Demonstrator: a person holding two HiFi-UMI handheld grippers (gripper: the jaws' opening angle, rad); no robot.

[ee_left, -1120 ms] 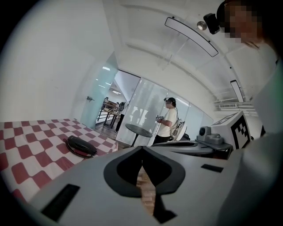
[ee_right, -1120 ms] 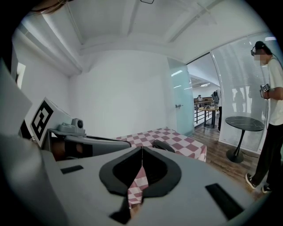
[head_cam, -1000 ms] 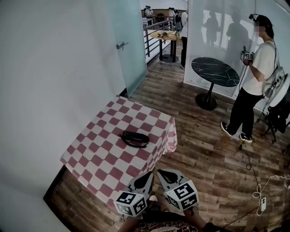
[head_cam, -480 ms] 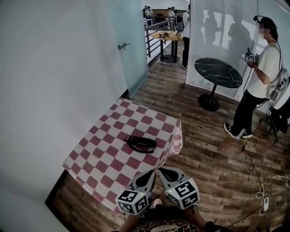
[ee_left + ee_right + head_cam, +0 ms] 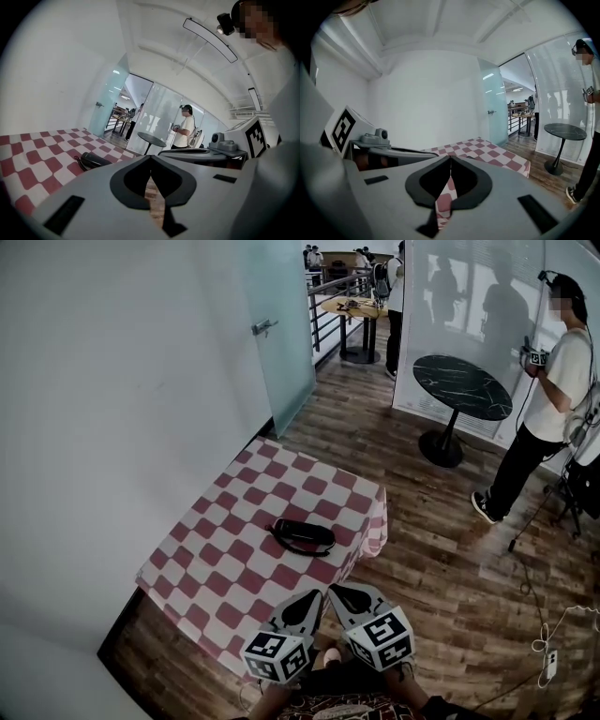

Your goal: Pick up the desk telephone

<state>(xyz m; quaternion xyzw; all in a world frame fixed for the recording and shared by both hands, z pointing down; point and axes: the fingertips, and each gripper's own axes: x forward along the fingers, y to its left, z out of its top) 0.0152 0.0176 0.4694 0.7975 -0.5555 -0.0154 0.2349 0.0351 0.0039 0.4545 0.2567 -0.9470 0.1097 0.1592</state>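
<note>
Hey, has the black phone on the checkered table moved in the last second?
No. The desk telephone lies on the same squares of the checkered tablecloth, near its right edge; only the head view itself has shifted.

The right gripper (image 5: 450, 158), jaws pressed together with nothing between them, points across a desk (image 5: 487, 151) draped in red-and-white check. Beyond stand a frosted glass door (image 5: 493, 112), a round black table (image 5: 565, 131) on the wooden floor (image 5: 541, 171), and a person (image 5: 594, 108) at the right edge.
</note>
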